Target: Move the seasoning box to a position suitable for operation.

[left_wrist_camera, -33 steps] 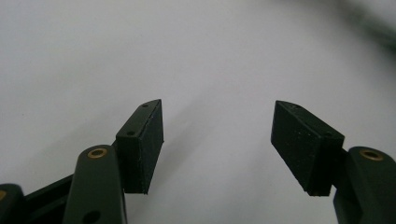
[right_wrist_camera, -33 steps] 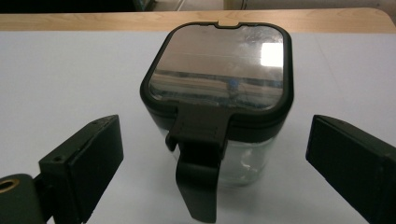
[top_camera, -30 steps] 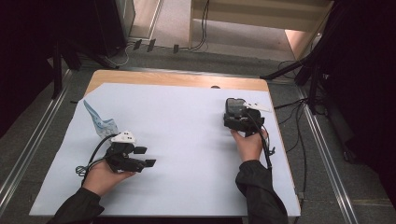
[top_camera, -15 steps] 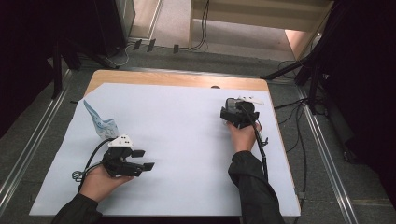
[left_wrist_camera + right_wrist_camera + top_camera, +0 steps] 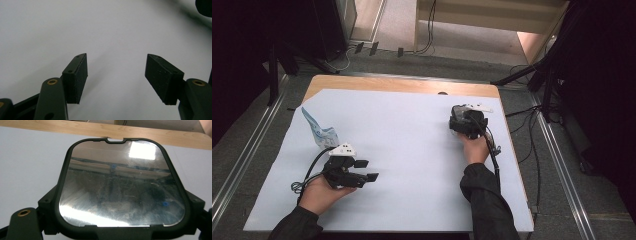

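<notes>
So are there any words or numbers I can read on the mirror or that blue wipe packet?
None can be read.
Mirror: no lettering, just reflections on its glass.
Blue and white packet: bears a print, too small and blurred to read.
Left gripper: no label on its open jaws.

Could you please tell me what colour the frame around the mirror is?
Black; the mirror frame shows best in the right gripper view.

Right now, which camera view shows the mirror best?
The right gripper view: the mirror is close, its black frame sitting between the right gripper's jaws. In the high view it is a small dark shape at the right gripper.
</notes>
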